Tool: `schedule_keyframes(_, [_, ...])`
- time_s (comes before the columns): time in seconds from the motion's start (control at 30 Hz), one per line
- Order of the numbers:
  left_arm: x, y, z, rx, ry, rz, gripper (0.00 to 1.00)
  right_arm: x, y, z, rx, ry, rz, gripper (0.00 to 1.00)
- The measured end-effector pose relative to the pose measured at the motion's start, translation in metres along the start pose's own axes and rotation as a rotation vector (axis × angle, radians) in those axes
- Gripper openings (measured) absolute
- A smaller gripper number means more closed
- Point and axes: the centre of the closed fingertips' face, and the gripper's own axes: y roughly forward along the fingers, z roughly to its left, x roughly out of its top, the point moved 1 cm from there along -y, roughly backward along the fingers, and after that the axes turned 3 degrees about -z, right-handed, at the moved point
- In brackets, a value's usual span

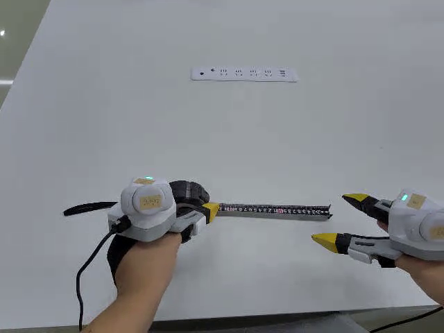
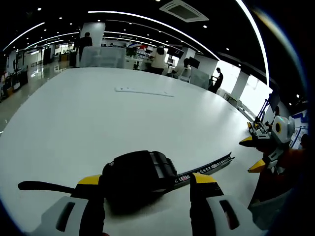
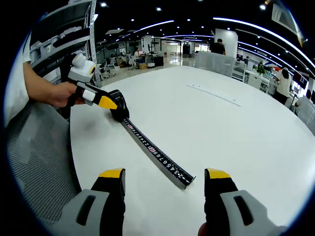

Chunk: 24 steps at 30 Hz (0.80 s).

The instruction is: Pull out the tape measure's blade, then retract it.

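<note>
Tape measure (image 1: 189,193) lay on the near part of the wide white bench (image 1: 243,132), and a white power strip (image 1: 244,73) lay well apart at the far side. The left claw (image 2: 145,181) was closed around the black case and pinched it. The right claw (image 1: 336,218) stood spread, near the free end of the blade (image 1: 274,209) but not touching it. The blade was pulled out flat on the bench toward the right. A black strap (image 1: 90,207) trailed left from the case.
</note>
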Motion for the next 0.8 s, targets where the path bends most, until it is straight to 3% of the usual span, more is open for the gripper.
schedule_keyframes(0.2, [0.002,0.006,0.006,0.040,-0.074,-0.005,0.66,-0.005,0.005,-0.004,0.028,-0.011,0.030,0.55])
schedule_keyframes(0.8, [-0.001,0.013,0.011,0.101,-0.064,-0.008,0.62,-0.009,0.013,-0.013,0.087,-0.067,0.091,0.37])
